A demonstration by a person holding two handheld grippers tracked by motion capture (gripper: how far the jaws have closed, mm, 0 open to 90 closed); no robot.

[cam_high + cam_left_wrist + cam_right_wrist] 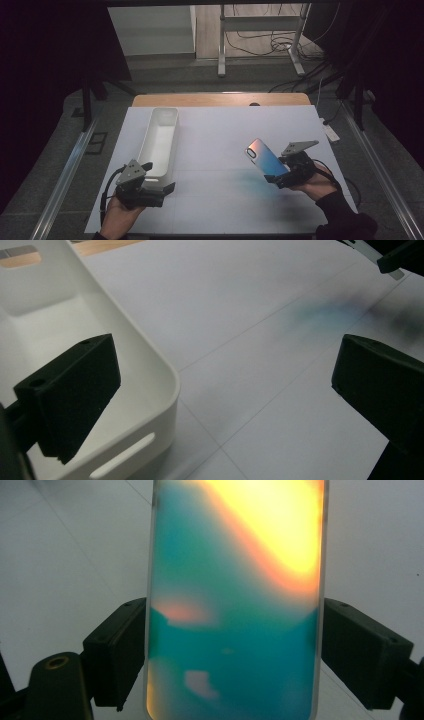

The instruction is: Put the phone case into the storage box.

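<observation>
Two hand-held grippers are working over a white table (220,150) in a dim room. Much of the surroundings is sitting in darkness, so the edges of the room are hard to make out, and the person's forearms are being cut off by the bottom of the high view.

On the person's right, the right gripper (281,172) is clamping a phone case (266,157) by its two long edges. The case is iridescent, shifting from blue-green to pink and yellow, and it is being held tilted above the table, clear of the surface, with its camera cut-out end pointing up and away from the hand. In the right gripper view the case (235,600) is blocking most of what lies ahead, and its top and bottom ends are running out of the picture; the two black jaws are pressing against its sides. A bluish reflection is falling on the table beneath it.

On the person's left, the left gripper (162,187) is hovering at the near end of a long white tray (159,142). Its jaws are standing wide apart and gripping nothing; in the left gripper view one jaw is hanging over the inside of the tray (150,390) and the other over bare table. What shows of the tray's inside is holding nothing, though in that view its far end is partly cut off. A slot handle is showing in the near wall.
</observation>
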